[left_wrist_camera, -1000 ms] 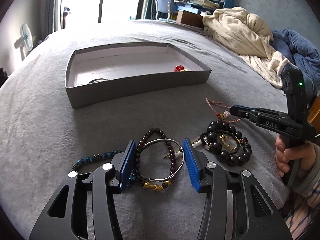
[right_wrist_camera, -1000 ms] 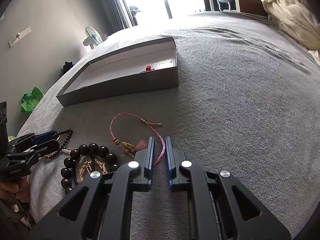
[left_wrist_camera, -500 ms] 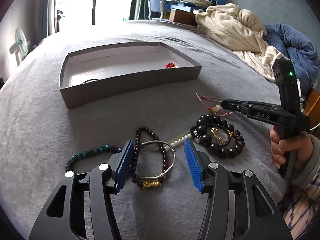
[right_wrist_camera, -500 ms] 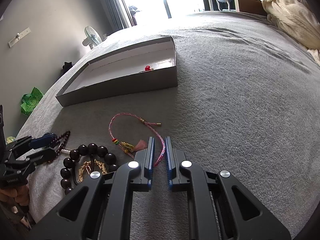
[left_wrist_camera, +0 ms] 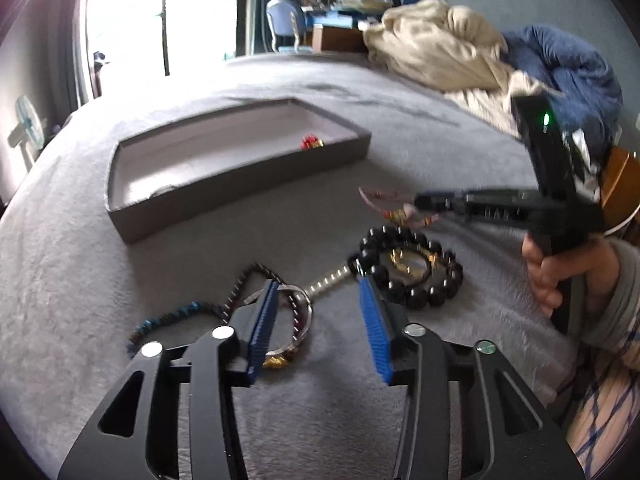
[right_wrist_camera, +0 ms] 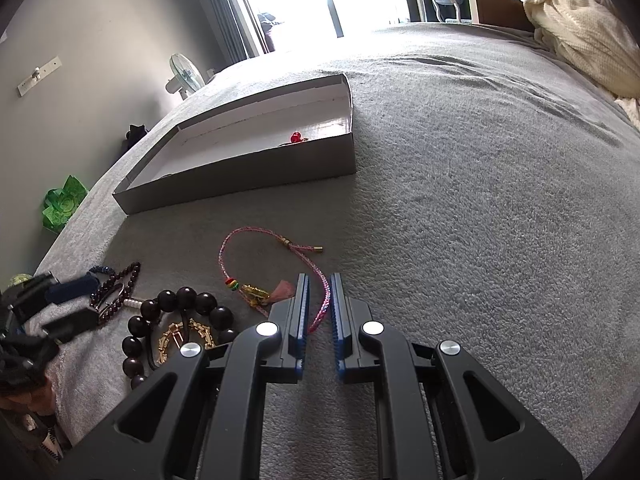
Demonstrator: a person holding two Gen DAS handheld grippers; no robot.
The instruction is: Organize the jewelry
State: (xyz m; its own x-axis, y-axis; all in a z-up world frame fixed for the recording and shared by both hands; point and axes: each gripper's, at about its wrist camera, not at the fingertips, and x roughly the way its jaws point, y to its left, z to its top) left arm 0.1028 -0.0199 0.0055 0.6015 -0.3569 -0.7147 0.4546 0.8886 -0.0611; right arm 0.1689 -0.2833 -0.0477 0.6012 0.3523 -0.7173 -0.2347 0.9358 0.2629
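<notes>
Grey fleece bedding (right_wrist_camera: 480, 200) serves as the sorting ground where a loose cluster of bracelets lies just short of a shallow grey cardboard box (right_wrist_camera: 248, 168), evidently the place they are meant to end up; a red bead piece (right_wrist_camera: 296, 138) already sits inside near its right end. At right, the right gripper (right_wrist_camera: 319, 316) rests low on the fleece with its blue-padded fingers nearly together around a strand of the pink cord bracelet (right_wrist_camera: 256, 256), though whether the pads actually pinch it cannot be told. The left gripper (left_wrist_camera: 318, 320) hangs over the pile with its fingers wide apart and holding nothing, one pad (left_wrist_camera: 262, 326) overlapping a silver bangle (left_wrist_camera: 298, 320) that lies tangled with a dark red bead strand (right_wrist_camera: 116, 288) and a blue bead bracelet (left_wrist_camera: 168, 318). Just beside them a chunky black bead bracelet (left_wrist_camera: 412, 268) rings a gold chain (right_wrist_camera: 180, 338). A cream blanket (left_wrist_camera: 440, 48) is heaped beyond.
</notes>
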